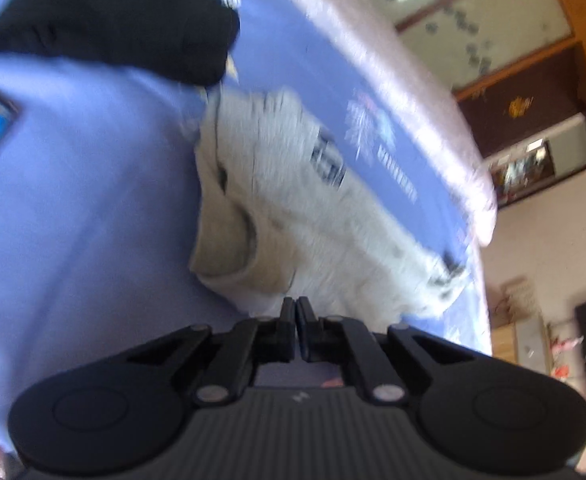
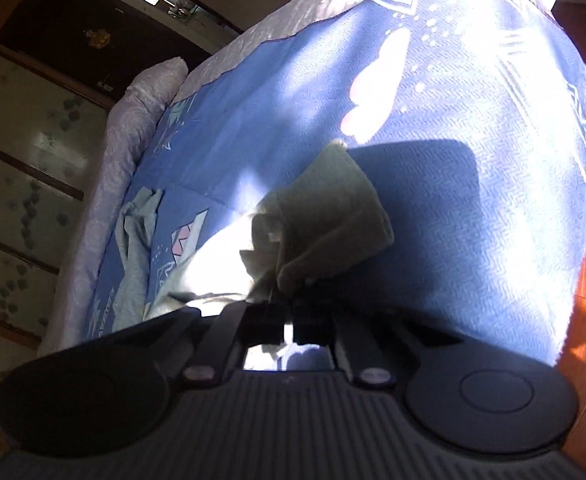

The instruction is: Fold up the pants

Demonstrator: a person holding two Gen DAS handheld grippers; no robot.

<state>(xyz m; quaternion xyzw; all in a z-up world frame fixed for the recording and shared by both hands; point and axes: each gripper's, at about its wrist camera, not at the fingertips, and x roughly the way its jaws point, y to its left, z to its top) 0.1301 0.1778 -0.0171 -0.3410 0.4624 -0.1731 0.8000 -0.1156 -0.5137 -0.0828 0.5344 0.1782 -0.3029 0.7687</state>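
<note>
Left wrist view: the left gripper, at six o'clock, is pressed closed with nothing between its tips; the light grey fleece pants lie rumpled beyond on the blue patterned bedspread, a black garment at eleven o'clock. The right gripper pinches a pants edge; folding seems barely begun.

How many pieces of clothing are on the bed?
3 that I can tell: the gray pants held by the right hand-held gripper, a black garment beyond them, and a light blue one near the bed's edge. More may be hidden.
</note>
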